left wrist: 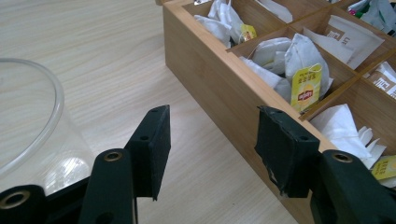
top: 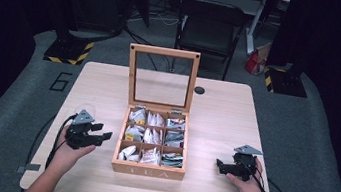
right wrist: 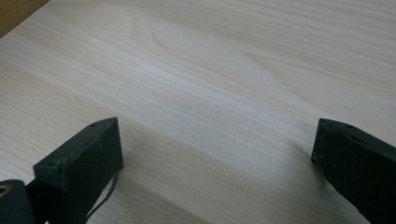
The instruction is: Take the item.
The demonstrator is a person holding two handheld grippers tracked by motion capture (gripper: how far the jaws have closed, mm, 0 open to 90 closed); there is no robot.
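While both tools rest spread and empty | left tool [left wrist: 210, 154]: tea box [left wrist: 219, 88] just right, glass rim [left wrist: 44, 88] left | right tool [right wrist: 215, 158]: bare worktop [right wrist: 210, 70] ahead

In the left gripper view, the tea box [left wrist: 219, 88] runs off the top and right edges, so its far compartments and lid are cut away. Left of the box, a clear glass rim [left wrist: 44, 116] is cropped by the left edge; what vessel it belongs to cannot be told. In the high view, print on the tea bags [top: 152, 139] inside the box is too small to read.
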